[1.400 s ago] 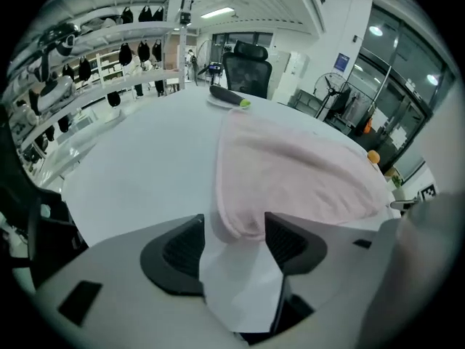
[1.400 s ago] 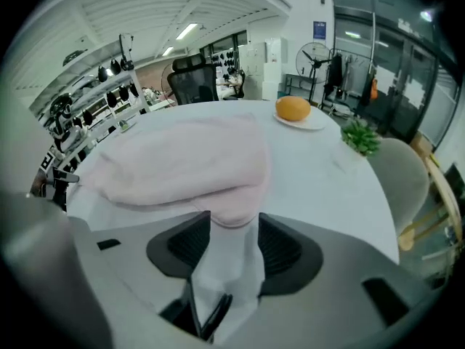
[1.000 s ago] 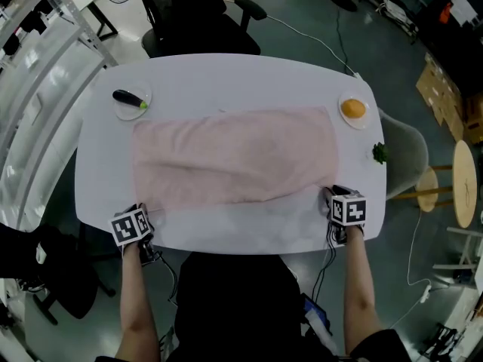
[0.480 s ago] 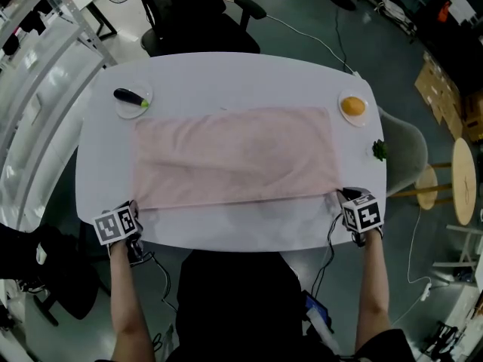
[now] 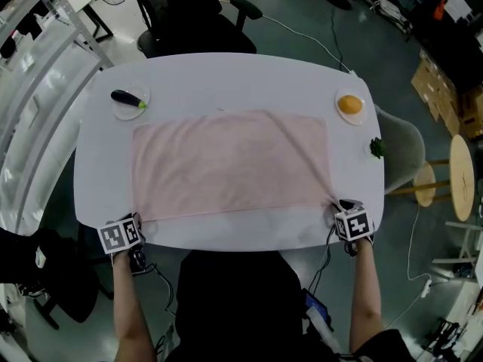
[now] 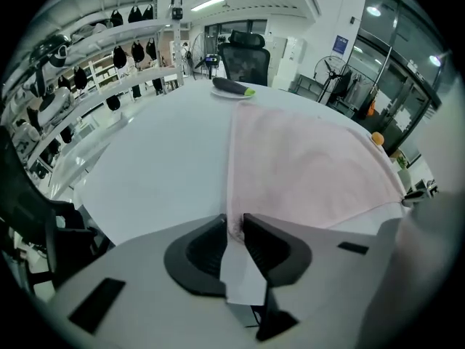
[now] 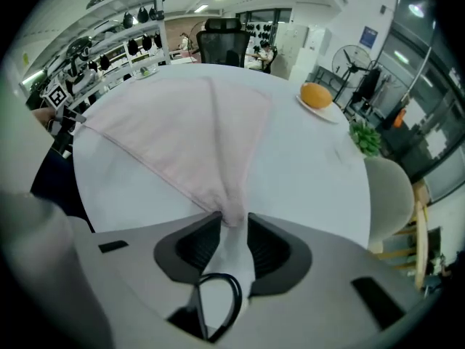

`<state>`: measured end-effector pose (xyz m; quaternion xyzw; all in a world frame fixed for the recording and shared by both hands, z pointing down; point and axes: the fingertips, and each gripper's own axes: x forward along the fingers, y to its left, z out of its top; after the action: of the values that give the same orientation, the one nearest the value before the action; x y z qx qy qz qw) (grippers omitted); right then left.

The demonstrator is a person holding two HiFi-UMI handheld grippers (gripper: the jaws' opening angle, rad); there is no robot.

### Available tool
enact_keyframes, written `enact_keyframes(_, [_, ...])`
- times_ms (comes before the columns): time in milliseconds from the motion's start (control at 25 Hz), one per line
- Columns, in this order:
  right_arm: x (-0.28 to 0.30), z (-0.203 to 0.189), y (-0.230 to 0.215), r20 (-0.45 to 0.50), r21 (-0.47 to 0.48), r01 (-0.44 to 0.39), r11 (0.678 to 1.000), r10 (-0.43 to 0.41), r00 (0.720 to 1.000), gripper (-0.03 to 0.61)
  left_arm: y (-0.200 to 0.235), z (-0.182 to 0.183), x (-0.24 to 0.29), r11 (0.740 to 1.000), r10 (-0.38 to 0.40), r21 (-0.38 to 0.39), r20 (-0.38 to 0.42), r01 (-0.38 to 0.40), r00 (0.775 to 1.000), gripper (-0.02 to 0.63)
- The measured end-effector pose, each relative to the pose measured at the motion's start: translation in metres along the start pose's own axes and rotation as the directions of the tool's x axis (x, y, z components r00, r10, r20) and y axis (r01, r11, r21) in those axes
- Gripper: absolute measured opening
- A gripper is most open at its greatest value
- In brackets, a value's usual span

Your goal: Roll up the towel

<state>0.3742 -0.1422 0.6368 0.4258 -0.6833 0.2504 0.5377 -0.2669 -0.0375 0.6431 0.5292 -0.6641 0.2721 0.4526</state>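
Left tool clenched on near left corner of pink towel. Right tool clenched on near right corner, cloth bunched between jaws. Both pairs of jaws just eased a little wider, corners still pinched between them. Towel lies spread across middle of white counter. Versus a second ago: near edge was bowed and slack, now straight. Taut diagonal crease runs to right corner. Both my tools sit closer to counter's near rim.
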Motion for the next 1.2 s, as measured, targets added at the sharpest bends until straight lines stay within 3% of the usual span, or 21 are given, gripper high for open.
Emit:
enact_keyframes(120, [-0.011,-0.004,-0.007,0.039,0.065,-0.009,0.998,0.007,0.999,0.183,0.002,0.003,-0.003,1.0,-0.006,-0.001,0.011,0.006,1.0,0.109])
enact_keyframes(240, [-0.019,-0.008,-0.006,0.092,0.16,-0.09,0.983,0.076,0.993,0.198,0.003,0.005,-0.004,0.998,-0.026,-0.05,0.031,0.028,0.999,0.117])
enact_keyframes(400, [-0.005,-0.005,0.0,0.115,0.214,-0.137,0.967,0.114,0.987,0.148,0.002,0.007,-0.002,0.996,-0.035,-0.08,0.037,0.038,0.999,0.081])
enact_keyframes(560, [-0.002,0.0,0.009,0.099,0.169,-0.136,0.976,0.121,0.988,0.061,0.0,0.007,-0.005,0.997,-0.041,-0.07,0.029,0.043,0.999,0.069])
enact_keyframes(680, [-0.016,0.005,0.012,0.103,0.149,-0.156,0.976,0.142,0.985,0.051,0.001,0.011,-0.012,0.991,-0.069,-0.11,0.041,0.074,0.997,0.067])
enact_keyframes(840, [-0.039,0.018,0.004,0.154,0.203,-0.187,0.961,0.157,0.975,0.049,-0.001,0.027,-0.026,0.977,-0.12,-0.165,0.094,0.134,0.988,0.067])
enact_keyframes(1000, [-0.051,0.048,-0.009,0.204,0.297,-0.218,0.93,0.161,0.966,0.054,0.003,0.052,-0.027,0.941,-0.16,-0.276,0.143,0.195,0.977,0.067])
enact_keyframes(1080, [-0.048,0.063,-0.016,0.222,0.341,-0.237,0.91,0.167,0.961,0.057,0.007,0.065,-0.024,0.927,-0.154,-0.32,0.156,0.197,0.976,0.067])
enact_keyframes(1200, [-0.038,0.086,-0.027,0.212,0.329,-0.211,0.921,0.146,0.966,0.055,0.014,0.089,-0.015,0.934,-0.103,-0.322,0.171,0.155,0.98,0.04])
